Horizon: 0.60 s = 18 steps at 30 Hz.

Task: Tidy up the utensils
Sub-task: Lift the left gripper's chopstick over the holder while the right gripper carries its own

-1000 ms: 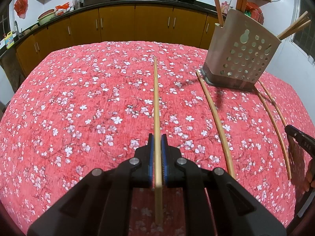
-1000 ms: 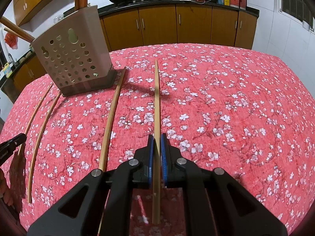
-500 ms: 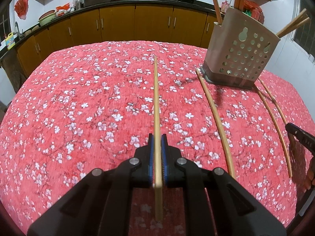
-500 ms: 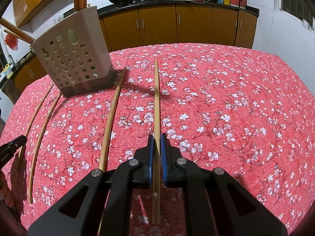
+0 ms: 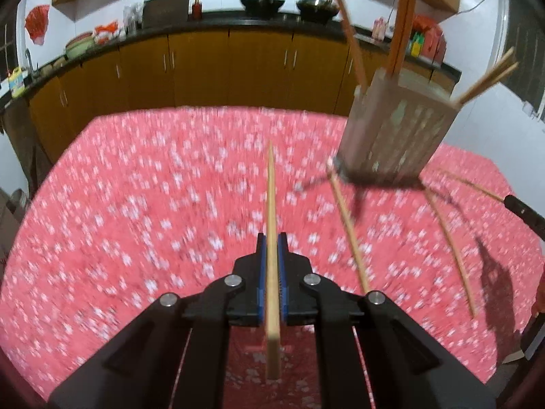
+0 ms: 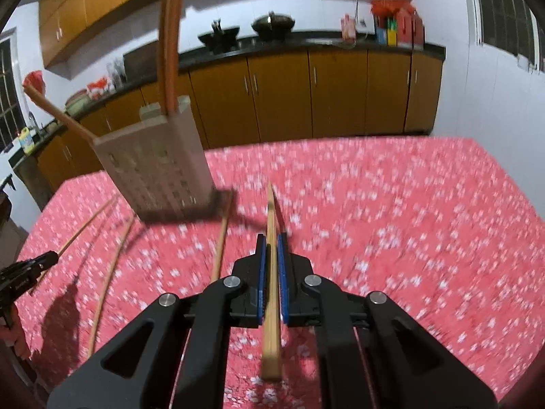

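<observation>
Left wrist, chopstick [image 5: 271, 238] clamped between fingers [image 5: 260, 272]

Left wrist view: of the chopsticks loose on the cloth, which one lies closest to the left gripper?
The loose chopstick just right of the left gripper, running from the holder's base corner. The other two lie farther right.

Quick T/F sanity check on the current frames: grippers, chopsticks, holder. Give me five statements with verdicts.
1. The left gripper is shut on a chopstick. True.
2. The right gripper is open with nothing in it. False: it is shut on a chopstick.
3. The holder already has chopsticks standing in it. True.
4. No chopsticks lie loose on the tablecloth. False: three lie loose beside the holder, for example one just right of the left gripper.
5. The holder is a solid metal cup. False: it is a beige box with perforated walls.
</observation>
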### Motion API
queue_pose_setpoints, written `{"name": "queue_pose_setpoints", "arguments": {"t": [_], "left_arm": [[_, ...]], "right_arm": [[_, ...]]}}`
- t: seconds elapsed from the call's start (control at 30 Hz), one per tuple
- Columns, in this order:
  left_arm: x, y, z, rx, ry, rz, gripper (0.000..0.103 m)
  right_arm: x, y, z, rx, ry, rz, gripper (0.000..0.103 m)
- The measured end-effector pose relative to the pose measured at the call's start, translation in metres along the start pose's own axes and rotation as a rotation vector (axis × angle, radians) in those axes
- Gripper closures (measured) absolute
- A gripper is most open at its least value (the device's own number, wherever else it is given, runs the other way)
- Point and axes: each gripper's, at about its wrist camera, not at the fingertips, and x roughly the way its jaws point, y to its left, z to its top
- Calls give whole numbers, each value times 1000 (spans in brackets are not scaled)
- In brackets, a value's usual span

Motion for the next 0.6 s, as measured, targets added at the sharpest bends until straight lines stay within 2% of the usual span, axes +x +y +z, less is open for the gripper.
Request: {"name": "queue_pose_setpoints", "arguments": {"t": [0.33,0.6], "left_arm": [[-58,-7,45,-26,-195,-57,95],[-76,-8,53,-26,-252,-70,95]], "right_arm": [[-25,-7,22,13,-136,-5,95],[-35,-6,30,11,-181,-10,95]]}}
